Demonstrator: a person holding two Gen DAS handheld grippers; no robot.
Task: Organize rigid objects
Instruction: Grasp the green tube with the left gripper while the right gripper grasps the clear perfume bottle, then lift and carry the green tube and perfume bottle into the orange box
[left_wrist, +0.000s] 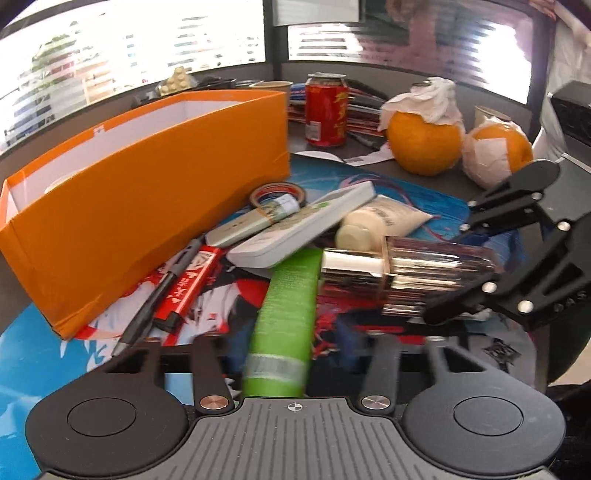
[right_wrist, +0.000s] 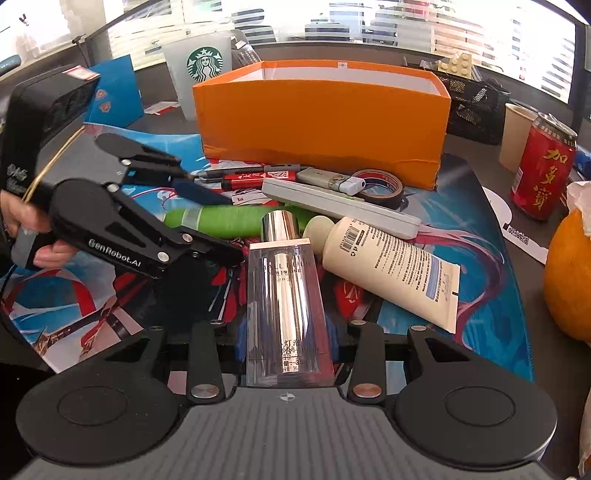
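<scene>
My right tongs (right_wrist: 286, 332) are closed on the clear bottle (right_wrist: 284, 295) with the gold cap, which lies along them, cap forward, just above the printed mat (right_wrist: 491, 295) on the surface. My left tongs (left_wrist: 284, 354) grip the green tube (left_wrist: 286, 317), which lies between their fingers and points toward the white remote (left_wrist: 299, 225). The bottle crosses just beside the far end of the tube, and the orange box (right_wrist: 321, 114) stands open behind the pile.
</scene>
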